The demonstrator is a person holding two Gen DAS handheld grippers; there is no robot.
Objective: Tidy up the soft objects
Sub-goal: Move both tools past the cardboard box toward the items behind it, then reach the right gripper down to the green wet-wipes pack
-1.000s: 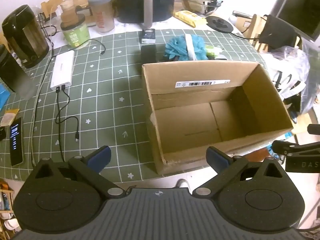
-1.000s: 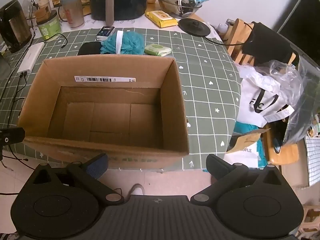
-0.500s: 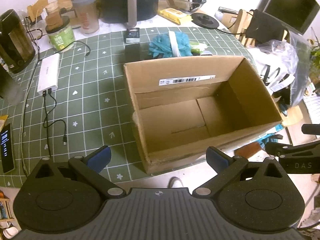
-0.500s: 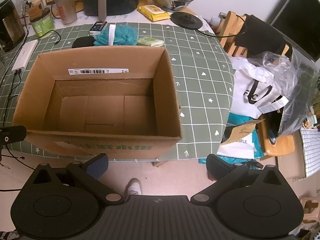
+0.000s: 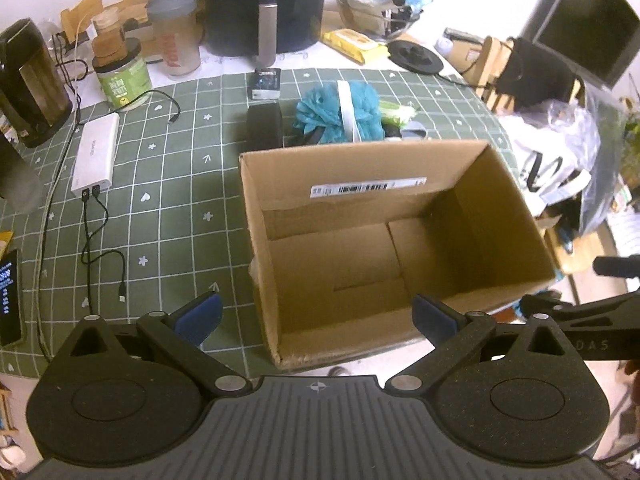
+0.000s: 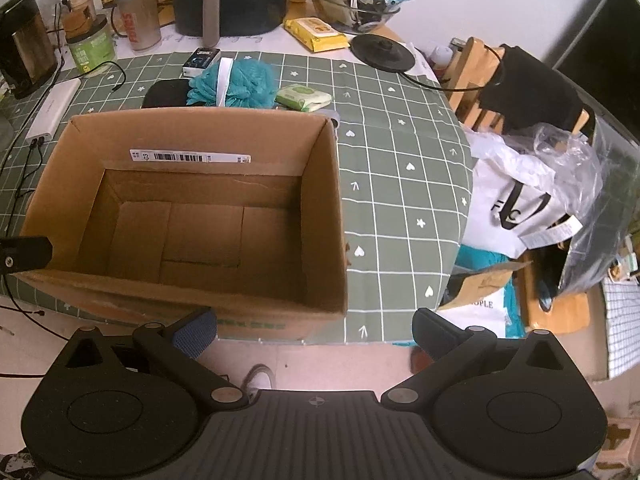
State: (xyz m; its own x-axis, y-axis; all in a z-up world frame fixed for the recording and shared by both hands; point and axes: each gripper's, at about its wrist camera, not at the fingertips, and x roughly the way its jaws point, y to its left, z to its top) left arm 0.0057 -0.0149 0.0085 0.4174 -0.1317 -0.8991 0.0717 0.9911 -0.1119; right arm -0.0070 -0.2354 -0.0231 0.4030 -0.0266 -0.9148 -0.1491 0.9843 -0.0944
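Note:
An empty brown cardboard box (image 5: 516, 204) (image 6: 326, 208) stands at the near edge of the green checked tablecloth. Behind its far wall lie a teal mesh bath puff with a white strap (image 5: 338, 110) (image 6: 236, 84), a black pouch (image 5: 263, 126) (image 6: 166, 92) and a green wipes pack (image 5: 396, 114) (image 6: 304, 97). My left gripper (image 5: 318, 314) hovers open above the box's near-left corner, holding nothing. Open as well, the right gripper (image 6: 316, 330) hangs just in front of the box's near wall, off the table edge.
At the table's back stand a black air fryer (image 5: 264, 4), shaker bottle (image 5: 174, 46), green jar (image 5: 120, 76) and kettle (image 5: 28, 80). A white power bank (image 5: 96, 154) with cables lies left. White and plastic bags (image 6: 528, 192) crowd a chair to the right.
Both views shifted slightly: the left one pulled back toward the right, the right one came closer to the box. Both grippers stayed open and nothing on the table moved.

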